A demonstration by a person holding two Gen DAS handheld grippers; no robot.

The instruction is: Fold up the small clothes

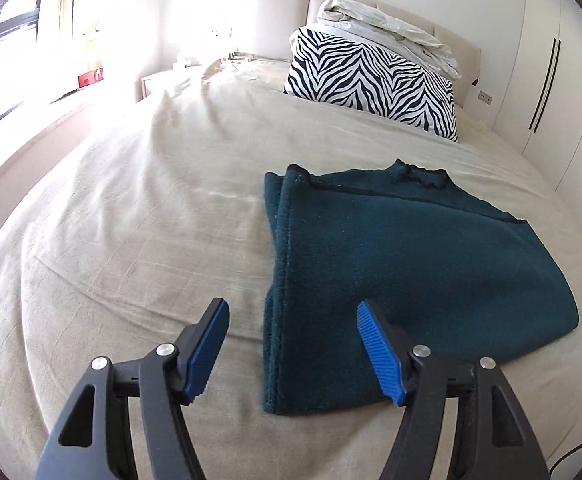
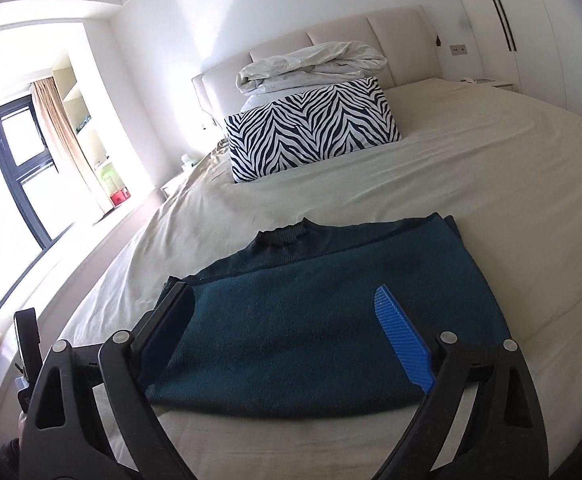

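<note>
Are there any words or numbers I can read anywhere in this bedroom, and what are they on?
No text can be read anywhere.
Red box by the window: has pale marks, too blurred to read.
Folded dark teal knitted sweater: no label shows.
Black-and-white zebra-striped pillow: pattern only, no words.

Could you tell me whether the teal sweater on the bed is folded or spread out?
Folded. The teal sweater shows stacked layered edges along one side, no sleeves stick out, and it forms a compact rectangle on the bed.

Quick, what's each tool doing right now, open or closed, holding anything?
Left tool: open, holding nothing, above the teal sweater.
Right tool: open, holding nothing, over the sweater.
</note>
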